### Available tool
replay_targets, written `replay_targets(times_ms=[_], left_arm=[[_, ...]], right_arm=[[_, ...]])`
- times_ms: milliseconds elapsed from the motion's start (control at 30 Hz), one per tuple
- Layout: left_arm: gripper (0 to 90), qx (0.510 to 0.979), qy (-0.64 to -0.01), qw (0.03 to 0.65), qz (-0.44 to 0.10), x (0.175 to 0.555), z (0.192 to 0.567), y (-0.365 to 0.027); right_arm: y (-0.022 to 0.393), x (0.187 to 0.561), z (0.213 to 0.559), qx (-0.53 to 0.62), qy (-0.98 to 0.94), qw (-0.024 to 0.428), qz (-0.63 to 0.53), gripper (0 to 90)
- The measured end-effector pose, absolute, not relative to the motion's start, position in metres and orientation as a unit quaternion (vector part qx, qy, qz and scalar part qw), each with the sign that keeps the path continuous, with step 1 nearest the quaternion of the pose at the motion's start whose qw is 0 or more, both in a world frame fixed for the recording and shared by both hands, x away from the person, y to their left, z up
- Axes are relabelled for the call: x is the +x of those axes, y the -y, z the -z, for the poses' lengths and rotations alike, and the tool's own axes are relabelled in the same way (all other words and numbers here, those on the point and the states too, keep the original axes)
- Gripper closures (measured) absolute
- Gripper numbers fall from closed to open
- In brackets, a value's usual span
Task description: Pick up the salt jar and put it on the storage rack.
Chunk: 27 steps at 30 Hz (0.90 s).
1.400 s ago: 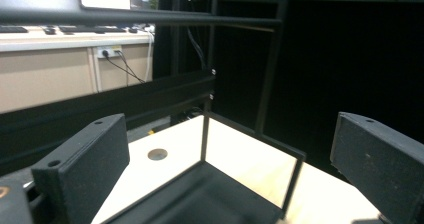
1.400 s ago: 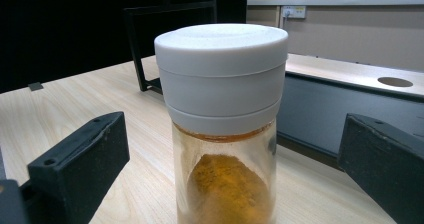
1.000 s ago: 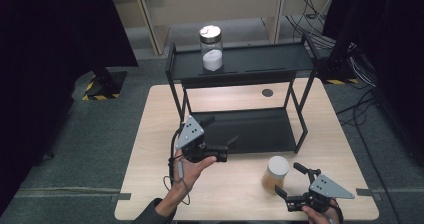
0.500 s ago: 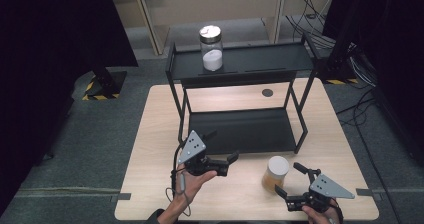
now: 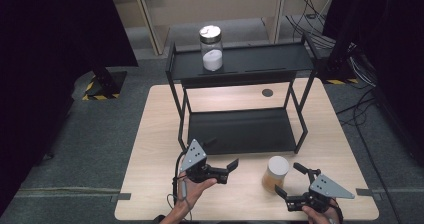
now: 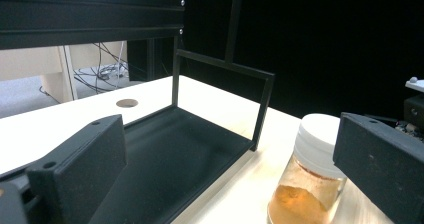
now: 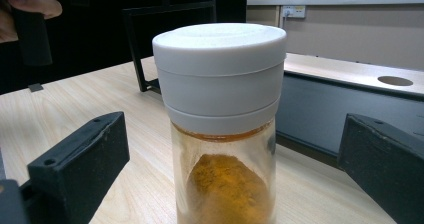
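The spice jar stands upright on the worktop, long axis vertical, white screw lid on top and a heap of orange-brown powder at the bottom of its clear body; no label or writing can be read on it. It sits near the front edge, just in front of the right end of the black rack's lower shelf. The right gripper is just beside it on the right, jaws spread wide; in the right gripper view the jar stands between the two black jaws without either pad touching it. The left gripper is held above the worktop to the jar's left, pointing toward it, its jaws wide apart with nothing between them, and they have just been opening further. On the rack's top shelf stands a second jar, upright, metal-lidded, holding white powder. A round hole shows in the worktop behind the rack.
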<state>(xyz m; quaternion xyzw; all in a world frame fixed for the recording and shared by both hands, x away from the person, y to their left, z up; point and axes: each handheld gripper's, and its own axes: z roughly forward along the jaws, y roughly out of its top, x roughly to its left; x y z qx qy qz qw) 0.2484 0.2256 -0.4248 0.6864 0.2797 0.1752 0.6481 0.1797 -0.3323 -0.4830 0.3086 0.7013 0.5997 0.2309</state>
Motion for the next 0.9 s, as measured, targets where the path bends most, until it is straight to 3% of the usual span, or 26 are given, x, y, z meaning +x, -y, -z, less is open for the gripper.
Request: replay_targets(times_ms=[900], left_arm=[[0.2,0.713,-0.278,0.626,-0.151,0.231,0.468,-0.231]], right_arm=[[0.332,0.179,0.483,0.307,-0.702,0.233,-0.599,0.4]])
